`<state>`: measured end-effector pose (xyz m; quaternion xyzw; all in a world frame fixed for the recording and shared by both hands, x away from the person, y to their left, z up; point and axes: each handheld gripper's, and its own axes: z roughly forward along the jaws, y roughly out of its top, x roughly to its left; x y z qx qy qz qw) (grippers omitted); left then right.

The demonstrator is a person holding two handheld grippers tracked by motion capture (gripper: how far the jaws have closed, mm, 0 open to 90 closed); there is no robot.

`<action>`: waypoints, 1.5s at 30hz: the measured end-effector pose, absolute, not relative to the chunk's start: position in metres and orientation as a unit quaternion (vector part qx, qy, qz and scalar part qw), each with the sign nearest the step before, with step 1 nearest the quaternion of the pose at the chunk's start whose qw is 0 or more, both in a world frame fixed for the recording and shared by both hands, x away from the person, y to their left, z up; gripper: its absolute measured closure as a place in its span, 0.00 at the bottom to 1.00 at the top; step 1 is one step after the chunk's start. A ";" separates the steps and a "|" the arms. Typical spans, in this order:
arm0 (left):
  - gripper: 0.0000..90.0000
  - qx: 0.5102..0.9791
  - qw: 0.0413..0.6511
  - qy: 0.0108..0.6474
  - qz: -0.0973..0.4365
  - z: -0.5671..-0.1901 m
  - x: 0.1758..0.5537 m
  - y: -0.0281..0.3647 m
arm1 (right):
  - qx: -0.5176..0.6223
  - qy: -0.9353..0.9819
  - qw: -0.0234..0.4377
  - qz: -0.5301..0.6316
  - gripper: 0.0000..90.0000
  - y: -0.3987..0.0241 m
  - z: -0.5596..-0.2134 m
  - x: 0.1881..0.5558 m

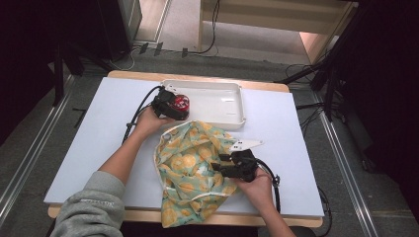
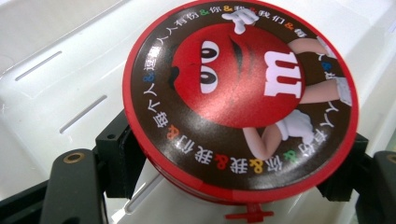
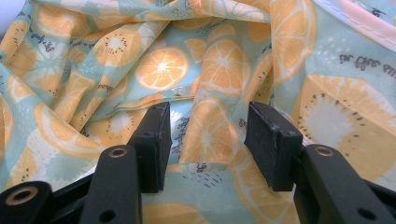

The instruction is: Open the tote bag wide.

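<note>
Gripping a round red tin with a brown printed lid and a red cartoon candy face (image 2: 240, 100), the left claw (image 1: 170, 106) has its two black jaws pressed against opposite sides of the tin's rim, so it is clenched on the tin. In the high view the tin (image 1: 181, 103) sits at the left end of a shallow white plastic tray (image 1: 232, 103) that lies across the far middle of the white counter (image 1: 89, 143). From the left gripper view the tin is tilted, with the tray's white floor and slotted wall behind and below it; whether its base touches the tray floor cannot be told. The person's left hand (image 1: 148, 121) wraps the gripper body, with a grey sleeve at the near left corner.

Nearer the person, a crumpled fabric bag in pale green with orange citrus slices and a pink-white hem (image 1: 192, 168) is spread on the counter, just in front of the tray and reaching over the counter's near edge. The right claw (image 1: 222, 168) points into the bag from its right side, held by the right hand (image 1: 257, 185). In the right gripper view its jaws stand apart over a raised fold of the cloth (image 3: 205, 135); the fold lies between the pads, and the pads do not visibly press on it, so this claw reads as released.
</note>
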<state>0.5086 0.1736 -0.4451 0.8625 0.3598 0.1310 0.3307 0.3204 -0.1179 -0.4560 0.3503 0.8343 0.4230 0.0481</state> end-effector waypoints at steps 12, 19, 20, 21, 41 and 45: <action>0.21 0.853 0.346 0.379 0.092 -0.443 0.508 0.180 | 0.353 0.833 0.041 0.424 0.57 -0.119 -0.456 0.321; 0.20 0.846 0.351 0.394 0.082 -0.438 0.501 0.188 | 0.347 0.837 0.030 0.422 0.50 -0.121 -0.456 0.319; 0.20 0.845 0.350 0.396 0.077 -0.437 0.500 0.189 | 0.346 0.837 0.029 0.423 0.49 -0.121 -0.456 0.319; 0.21 0.846 0.346 0.398 0.075 -0.436 0.499 0.190 | 0.347 0.836 0.028 0.423 0.49 -0.121 -0.456 0.319; 0.57 0.831 0.373 0.405 0.070 -0.396 0.463 0.207 | 0.347 0.838 0.030 0.420 0.48 -0.123 -0.458 0.322; 0.74 0.839 0.374 0.390 0.065 -0.389 0.457 0.204 | 0.347 0.837 0.030 0.423 0.48 -0.123 -0.457 0.322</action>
